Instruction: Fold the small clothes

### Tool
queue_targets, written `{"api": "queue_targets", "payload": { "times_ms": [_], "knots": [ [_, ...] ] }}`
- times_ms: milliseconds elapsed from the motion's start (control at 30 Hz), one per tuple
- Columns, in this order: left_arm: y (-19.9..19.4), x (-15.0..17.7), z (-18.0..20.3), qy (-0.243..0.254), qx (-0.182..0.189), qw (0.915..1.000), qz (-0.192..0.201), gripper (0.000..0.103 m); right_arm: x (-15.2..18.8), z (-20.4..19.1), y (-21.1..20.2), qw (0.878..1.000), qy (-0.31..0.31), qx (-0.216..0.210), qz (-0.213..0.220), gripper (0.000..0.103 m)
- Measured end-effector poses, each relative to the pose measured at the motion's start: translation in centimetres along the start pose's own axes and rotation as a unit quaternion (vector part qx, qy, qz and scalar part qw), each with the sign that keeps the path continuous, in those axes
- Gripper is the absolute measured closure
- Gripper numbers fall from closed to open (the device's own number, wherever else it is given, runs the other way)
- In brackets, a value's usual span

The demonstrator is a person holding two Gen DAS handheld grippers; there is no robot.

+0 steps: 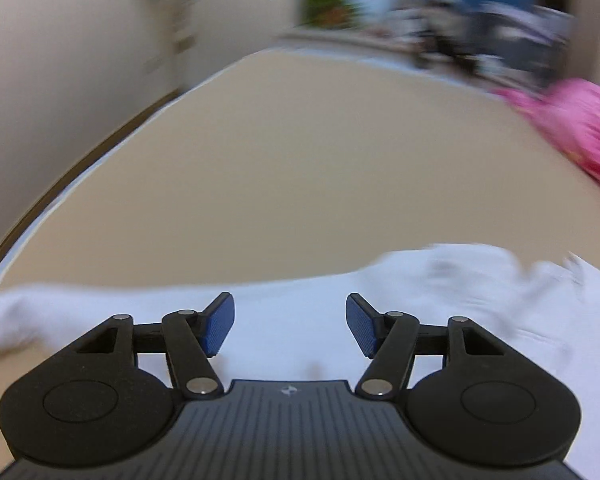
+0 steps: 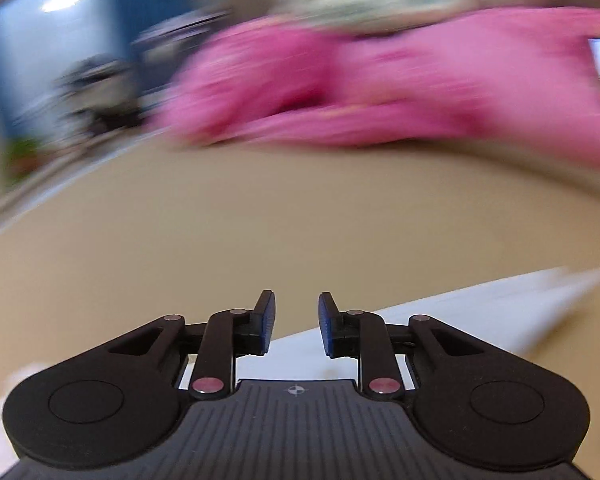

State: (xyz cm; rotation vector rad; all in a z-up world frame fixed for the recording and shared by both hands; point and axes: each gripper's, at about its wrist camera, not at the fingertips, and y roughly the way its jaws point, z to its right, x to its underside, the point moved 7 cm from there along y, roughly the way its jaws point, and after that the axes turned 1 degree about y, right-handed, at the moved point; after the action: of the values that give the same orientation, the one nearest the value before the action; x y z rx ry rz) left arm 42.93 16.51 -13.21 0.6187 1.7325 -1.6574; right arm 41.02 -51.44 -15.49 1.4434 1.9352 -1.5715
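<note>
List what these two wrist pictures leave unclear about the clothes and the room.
- White garment, left wrist view: its type and fold; motion blur, and the gripper body covers its near part.
- Pink garment, right wrist view: shape smeared by blur; cut by the right edge.
- Background room, both views: items unreadable through blur.

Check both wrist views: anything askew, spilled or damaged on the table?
Nothing stands out. A white garment lies on the tan table beneath both open grippers; a pink garment sits bunched at the far side. Motion blur hides finer detail.
</note>
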Motion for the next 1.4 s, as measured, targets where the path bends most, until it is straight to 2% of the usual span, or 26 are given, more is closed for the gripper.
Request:
{"api": "queue_targets", "payload": {
  "times_ms": [67,100,133,200,267,333,400,567,633,667,700,767,800,833,867,967,1033,1067,1100,1133,1167,1200,1267,1333,1367,1400],
  "knots": [
    [0.8,-0.5,1.9,0.033,0.026,0.9989,0.020,0.038,1.8,-6.1,1.4,0.996,-0.024,-0.074,-0.032,0.063],
    [1.5,-0.8,2.6,0.043,0.035,0.9982,0.025,0.038,2.2,-8.1,1.8,0.994,-0.039,-0.095,-0.044,0.057],
    [2.2,-1.0,2.9,0.046,0.043,0.9977,0.027,0.038,3.2,-10.5,2.6,0.991,-0.064,-0.108,-0.055,0.055],
    [3.6,-1.4,3.0,0.043,0.058,0.9970,0.028,0.036,4.4,-13.4,3.5,0.988,-0.097,-0.103,-0.055,0.055],
    [5.3,-1.5,3.0,0.041,0.060,0.9971,0.022,0.035,5.4,-14.7,4.5,0.989,-0.096,-0.099,-0.055,0.055],
    [6.7,-1.3,3.1,0.042,0.065,0.9969,0.016,0.035,6.4,-14.8,5.7,0.987,-0.114,-0.088,-0.068,0.055],
    [7.6,-1.0,3.3,0.039,0.077,0.9962,0.008,0.034,6.4,-15.0,6.6,0.986,-0.135,-0.079,-0.061,0.055],
    [10.1,0.0,4.4,0.053,0.093,0.9943,-0.008,0.033,8.0,-14.7,6.9,0.984,-0.148,-0.065,-0.068,0.055],
    [10.9,0.3,4.4,0.054,0.093,0.9942,-0.011,0.049,8.9,-15.5,7.1,0.984,-0.150,-0.068,-0.065,0.062],
    [11.2,0.4,4.6,0.053,0.096,0.9939,-0.016,0.066,9.4,-15.7,6.9,0.984,-0.153,-0.070,-0.064,0.066],
    [11.5,0.5,4.9,0.053,0.104,0.9930,-0.022,0.083,9.6,-16.1,6.8,0.982,-0.159,-0.075,-0.063,0.074],
    [11.5,0.6,5.5,0.067,0.111,0.9913,-0.025,0.099,9.6,-16.7,7.4,0.980,-0.171,-0.076,-0.059,0.079],
    [11.3,0.5,5.7,0.083,0.106,0.9906,-0.022,0.100,9.7,-17.1,7.4,0.979,-0.179,-0.079,-0.059,0.085],
    [11.1,0.4,5.7,0.094,0.098,0.9906,-0.014,0.100,9.9,-17.3,7.3,0.978,-0.184,-0.080,-0.058,0.093],
    [10.4,0.1,5.5,0.086,0.092,0.9920,-0.004,0.100,9.9,-17.5,6.9,0.978,-0.188,-0.078,-0.052,0.097],
    [9.1,-0.8,3.2,0.026,0.079,0.9962,0.024,0.100,7.9,-16.9,4.9,0.986,-0.144,-0.082,0.015,0.099],
    [9.6,-0.2,3.1,0.039,0.056,0.9975,0.016,0.099,7.0,-16.6,4.7,0.988,-0.123,-0.082,0.038,0.099],
    [10.0,0.4,3.2,0.049,0.048,0.9976,0.002,0.092,7.3,-16.7,5.0,0.987,-0.136,-0.073,0.036,0.099],
    [10.4,1.0,3.4,0.059,0.039,0.9974,-0.016,0.073,8.1,-16.9,6.0,0.986,-0.158,-0.059,0.014,0.099],
    [10.5,1.1,3.3,0.060,0.027,0.9976,-0.021,0.065,9.2,-16.8,7.1,0.983,-0.176,-0.044,-0.020,0.098],
    [9.9,0.7,2.9,0.052,0.016,0.9985,-0.004,0.057,10.0,-16.5,8.0,0.981,-0.185,-0.032,-0.043,0.097],
    [9.3,0.3,2.6,0.043,0.019,0.9988,0.013,0.057,10.1,-16.3,7.9,0.983,-0.180,-0.030,-0.033,0.096],
    [7.5,-0.7,2.5,0.019,0.061,0.9968,0.048,0.057,9.2,-16.3,7.2,0.984,-0.176,-0.026,-0.004,0.093],
    [6.1,-0.8,3.1,0.010,0.131,0.9891,0.065,0.057,7.7,-16.4,5.9,0.986,-0.154,-0.050,0.046,0.080],
    [6.1,-0.5,3.8,0.010,0.164,0.9847,0.058,0.057,7.5,-16.5,5.6,0.985,-0.148,-0.065,0.054,0.078],
    [6.7,0.4,4.4,0.015,0.189,0.9813,0.032,0.057,7.6,-16.7,6.0,0.984,-0.148,-0.086,0.040,0.078]
  ]
}}
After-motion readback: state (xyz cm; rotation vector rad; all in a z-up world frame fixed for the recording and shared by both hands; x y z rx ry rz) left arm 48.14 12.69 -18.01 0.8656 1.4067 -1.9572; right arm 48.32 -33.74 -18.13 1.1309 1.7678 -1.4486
